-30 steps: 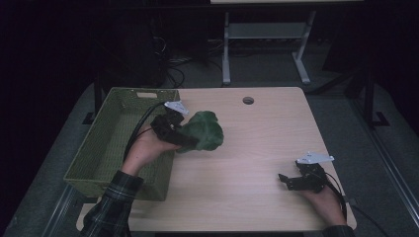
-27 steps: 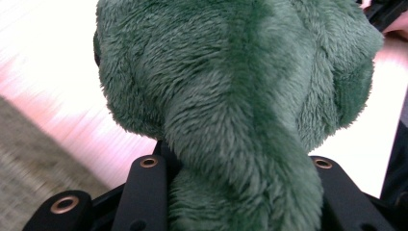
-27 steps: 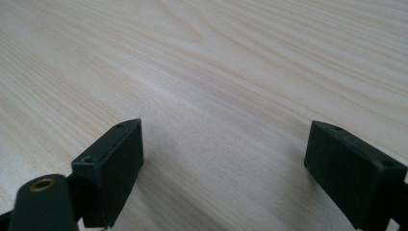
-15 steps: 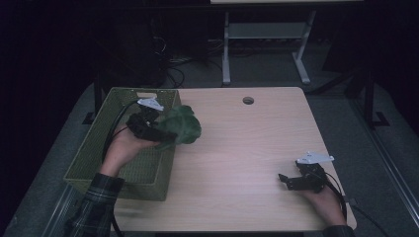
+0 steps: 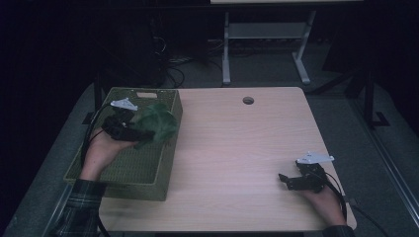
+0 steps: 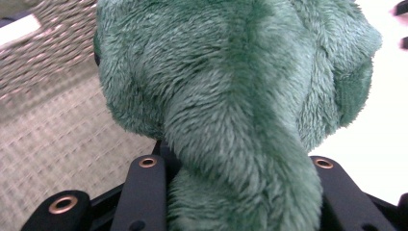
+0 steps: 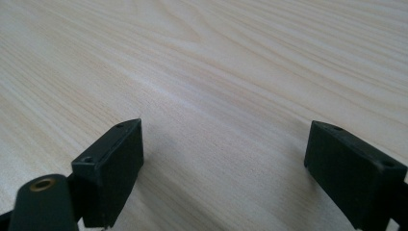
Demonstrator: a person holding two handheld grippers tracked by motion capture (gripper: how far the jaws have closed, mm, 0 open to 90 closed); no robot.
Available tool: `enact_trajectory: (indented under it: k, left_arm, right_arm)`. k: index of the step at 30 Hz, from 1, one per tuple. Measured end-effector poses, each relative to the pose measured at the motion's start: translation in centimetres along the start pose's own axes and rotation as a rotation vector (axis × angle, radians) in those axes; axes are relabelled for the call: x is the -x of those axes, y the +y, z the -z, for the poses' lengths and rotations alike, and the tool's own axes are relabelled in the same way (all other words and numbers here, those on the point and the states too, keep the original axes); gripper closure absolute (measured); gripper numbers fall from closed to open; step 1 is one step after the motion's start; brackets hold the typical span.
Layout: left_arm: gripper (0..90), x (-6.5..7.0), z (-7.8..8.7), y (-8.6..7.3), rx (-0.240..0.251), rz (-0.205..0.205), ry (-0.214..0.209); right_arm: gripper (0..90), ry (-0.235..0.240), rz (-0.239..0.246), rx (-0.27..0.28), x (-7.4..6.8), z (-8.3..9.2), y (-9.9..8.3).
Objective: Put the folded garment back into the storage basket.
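Observation:
A green plush toy hangs over the right side of the olive woven basket at the table's left. My left gripper is shut on it, held above the basket's inside. In the left gripper view the plush toy bulges out between the two black jaws, with the basket's woven floor behind it. My right gripper rests low over the table's front right, jaws open. In the right gripper view the right gripper has only bare wood between its fingers.
The light wooden table has a round cable hole near its far edge. A white label sits on the basket's far wall. Beyond the table stand a metal frame and cables on a dark floor.
My left hand has carried the plush toy leftward from over the table to over the basket. The right gripper has stayed where it was.

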State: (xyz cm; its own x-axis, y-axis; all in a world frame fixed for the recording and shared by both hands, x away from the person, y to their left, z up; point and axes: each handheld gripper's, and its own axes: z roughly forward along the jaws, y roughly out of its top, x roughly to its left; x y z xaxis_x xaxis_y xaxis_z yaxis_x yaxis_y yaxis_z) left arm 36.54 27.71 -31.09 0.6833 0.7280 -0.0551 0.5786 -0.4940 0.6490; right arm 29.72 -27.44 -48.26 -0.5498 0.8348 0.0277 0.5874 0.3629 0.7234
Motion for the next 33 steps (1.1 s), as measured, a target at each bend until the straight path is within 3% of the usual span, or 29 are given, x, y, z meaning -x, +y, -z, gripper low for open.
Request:
enact_trajectory:
  k: [7, 15, 25, 33]
  left_arm:
    - [59.2, -1.3, 0.2, -1.7, -0.013, 0.036, 0.055]
    - [59.2, -2.4, -0.5, -3.2, -0.026, 0.081, 0.09]
    - [59.2, -3.8, -2.7, -4.9, -0.083, 0.096, 0.117]
    - [59.2, -4.5, -4.2, -5.8, -0.113, 0.107, 0.113]
  right_arm:
    - [13.1, 0.0, -0.001, 0.0, 0.0, 0.0, 0.0]
    - [13.1, 0.0, 0.0, 0.0, 0.0, 0.0, 0.0]
    - [13.1, -0.001, -0.001, 0.0, 0.0, 0.0, 0.0]
    - [13.1, -0.002, -0.001, 0.0, 0.0, 0.0, 0.0]
